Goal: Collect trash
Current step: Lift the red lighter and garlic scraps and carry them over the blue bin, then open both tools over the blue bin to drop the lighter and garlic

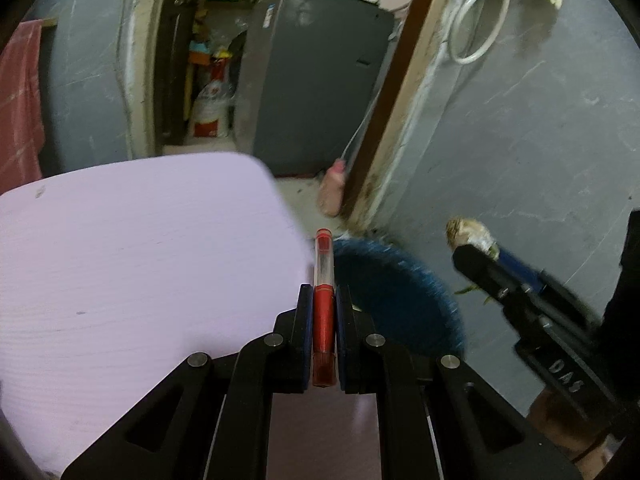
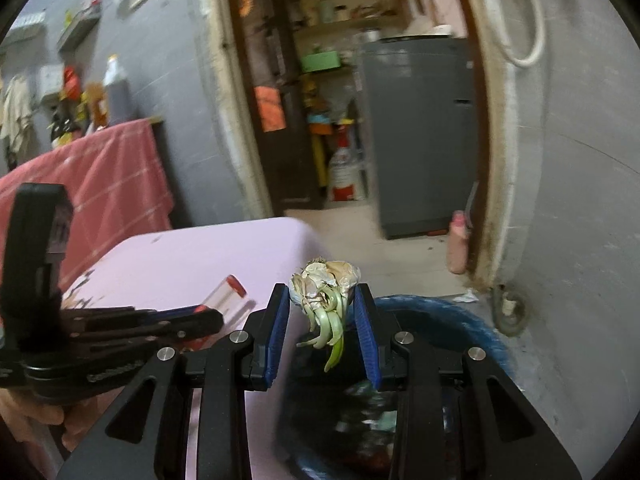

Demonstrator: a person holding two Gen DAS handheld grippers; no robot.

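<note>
Red and clear plastic fills the narrow gap of the left gripper [image 1: 324,300]: its blue pads clamp a red pen [image 1: 323,308] lengthwise, the clear barrel and red end cap poking out past the fingertips. Below it lies the lilac tabletop [image 1: 140,248], with the pen's tip reaching over the tabletop's rounded right edge. Just beyond that edge sits a blue trash bin [image 1: 400,296] on the floor.

The right gripper [image 2: 324,300] stands partly closed around a sprouted garlic bulb [image 2: 326,284]; the papery head is pinched between the blue pads and the pale green shoots hang down between the fingers. It hovers over the bin [image 2: 472,320], whose dark inside holds blurred scraps. The left gripper [image 2: 208,316] shows to its left, over the tabletop [image 2: 192,256].

Farther out, a grey wall, an open doorway, a grey cabinet [image 2: 420,136] and a pink checked cloth [image 2: 100,176] fill the background.
</note>
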